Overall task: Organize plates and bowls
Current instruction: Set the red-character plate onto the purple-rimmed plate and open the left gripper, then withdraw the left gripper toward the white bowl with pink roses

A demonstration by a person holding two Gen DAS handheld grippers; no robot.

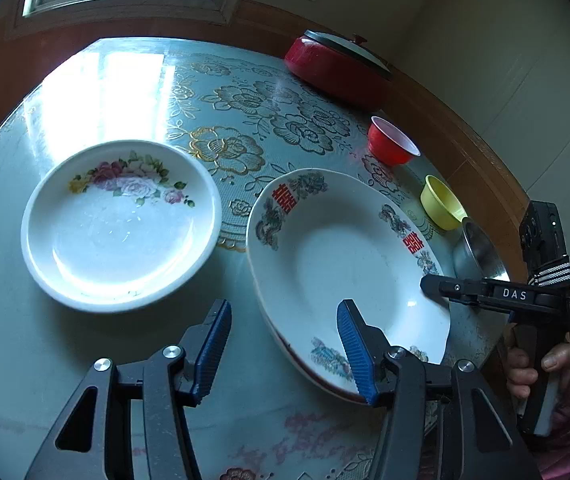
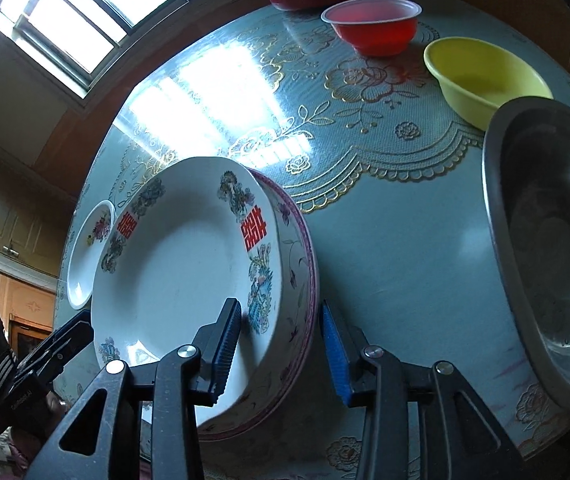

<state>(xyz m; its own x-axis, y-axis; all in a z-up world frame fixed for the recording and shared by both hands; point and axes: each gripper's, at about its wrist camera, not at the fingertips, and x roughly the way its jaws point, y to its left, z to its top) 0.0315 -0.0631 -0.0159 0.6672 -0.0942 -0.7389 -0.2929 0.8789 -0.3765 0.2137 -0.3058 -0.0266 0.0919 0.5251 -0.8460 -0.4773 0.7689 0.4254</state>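
Observation:
A white plate with red characters [image 1: 345, 256] lies on top of a purple-rimmed plate [image 2: 299, 248] at the table's near right. My left gripper [image 1: 285, 350] is open, its jaws straddling the stack's near-left rim without pressing it. My right gripper [image 2: 281, 354] is open too. One finger hangs over the top plate's inside, the other stands outside the rim. A white plate with pink roses [image 1: 121, 224] sits alone to the left. A red bowl [image 2: 373, 26], a yellow bowl [image 2: 481, 76] and a steel bowl [image 2: 549, 248] stand in a row on the right.
A red pot with a lid [image 1: 337, 68] stands at the table's far right edge. The round table [image 1: 205, 80] has a glossy flowered cover with strong window glare at the back left. A hand [image 1: 525, 368] holds the right gripper's handle.

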